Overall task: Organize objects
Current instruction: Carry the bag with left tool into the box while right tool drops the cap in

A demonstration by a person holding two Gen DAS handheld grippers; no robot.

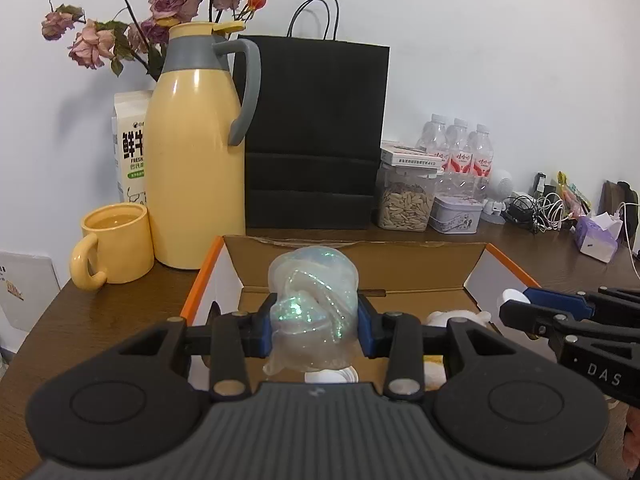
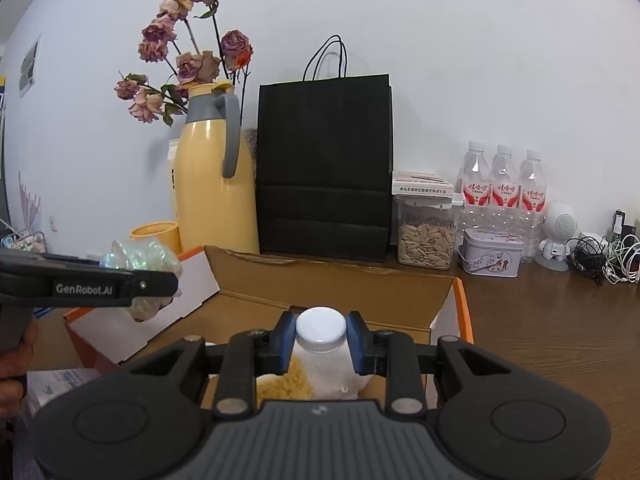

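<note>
Beneath right pads: white-capped bottle [image 2: 321, 330] (left-view: sliver)

Both views evenly lit, soft indoor light from above/front; colours slightly cool. Wall [image 1: 480, 60] bright w/ no blown-out patches. Soft shadow of the yellow thermos [image 1: 196, 168] and dried roses [image 1: 160, 4] falls left on the wall, so light leans from the right. Narrow glare streaks on the thermos body; small highlights on the water bottles [image 2: 504, 188]. Black paper bag [image 2: 324, 168] reads as near-flat dark, little detail. Strong fisheye bend: counter [image 2: 540, 340] edge curves, dark vignette at corners. Centre sharp; printed labels legible. Slight softness toward edges, no clear motion blur. Glittery plastic wrap [image 1: 314, 312] sparkles green.
</note>
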